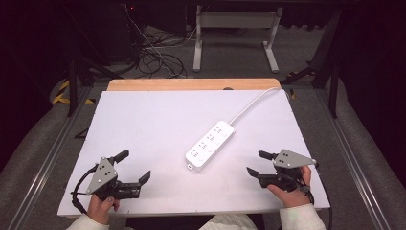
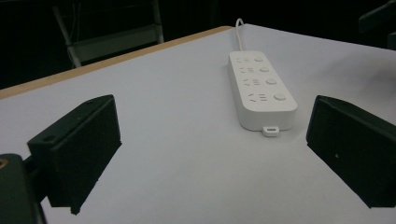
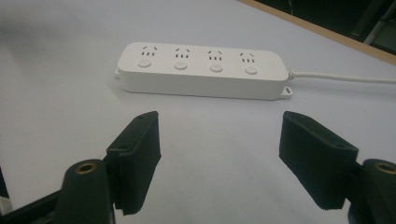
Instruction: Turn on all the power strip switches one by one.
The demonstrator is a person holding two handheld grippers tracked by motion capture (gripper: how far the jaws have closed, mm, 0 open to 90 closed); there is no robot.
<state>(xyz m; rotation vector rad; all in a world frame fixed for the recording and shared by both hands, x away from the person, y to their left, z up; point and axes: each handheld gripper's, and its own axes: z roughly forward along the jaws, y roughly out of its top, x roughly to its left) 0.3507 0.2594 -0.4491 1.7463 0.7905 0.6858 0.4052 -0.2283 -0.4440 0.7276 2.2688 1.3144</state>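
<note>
On the table (image 1: 143,120), the power strip's (image 1: 210,144) cord (image 1: 251,106) runs off its edge.

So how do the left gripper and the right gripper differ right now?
The left gripper sits near the table's left front corner, its jaws pointing right; the right gripper sits at the right front, its jaws pointing left. The left is farther from the power strip than the right. Both are open, hand-held and empty.

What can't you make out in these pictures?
- Where the power strip's cord ends: in the high view it drops behind the table's far edge.
- Whether its switches are on: too small in the high view, unclear in both gripper views.
- The floor beyond the table: too dark.
</note>
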